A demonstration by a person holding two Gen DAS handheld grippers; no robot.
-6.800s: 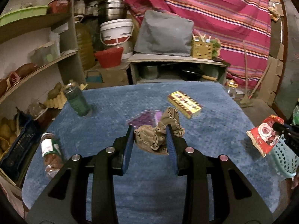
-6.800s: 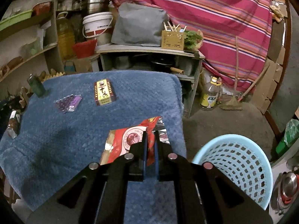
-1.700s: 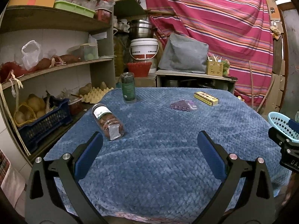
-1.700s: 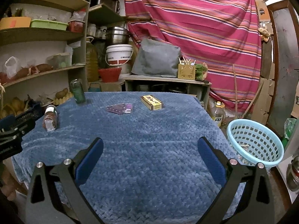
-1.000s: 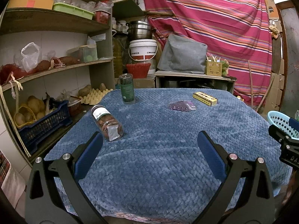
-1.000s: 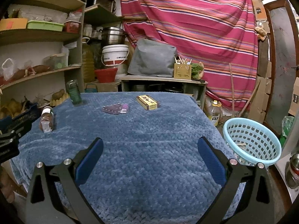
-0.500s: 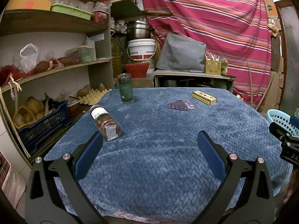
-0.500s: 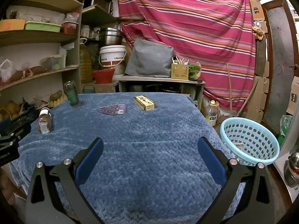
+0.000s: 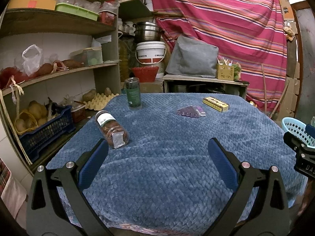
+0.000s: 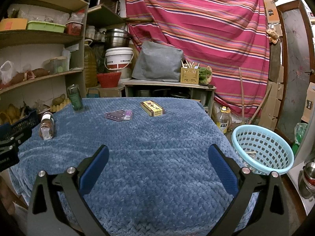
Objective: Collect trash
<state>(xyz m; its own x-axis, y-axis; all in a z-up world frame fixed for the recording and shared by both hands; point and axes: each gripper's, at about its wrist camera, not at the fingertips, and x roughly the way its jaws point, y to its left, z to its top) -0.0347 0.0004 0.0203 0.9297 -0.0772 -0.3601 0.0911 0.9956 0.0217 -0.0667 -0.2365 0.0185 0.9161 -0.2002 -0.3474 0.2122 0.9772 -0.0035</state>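
Note:
My left gripper [image 9: 157, 147] is wide open and empty, held over the near edge of the blue blanket-covered table [image 9: 167, 167]. My right gripper [image 10: 157, 153] is also wide open and empty over the table [image 10: 157, 167]. A light blue trash basket [image 10: 261, 149] stands on the floor right of the table; it also shows in the left wrist view [image 9: 295, 129]. Something small lies inside it. On the table lie a purple plastic packet [image 9: 191, 111] [image 10: 118, 115] and a yellow box [image 9: 216, 103] [image 10: 152, 108].
A glass jar [image 9: 112, 129] [image 10: 46, 127] lies on its side at the table's left. A dark green bottle [image 9: 133, 93] [image 10: 75, 98] stands at the back left. Shelves [image 9: 59, 70] with produce line the left wall. A low cabinet [image 10: 169, 88] stands behind the table.
Both grippers stay wide open and drift slightly; the views shift a little. Earlier, the left held a brown crumpled rag and the right a red wrapper; both are gone from the table.

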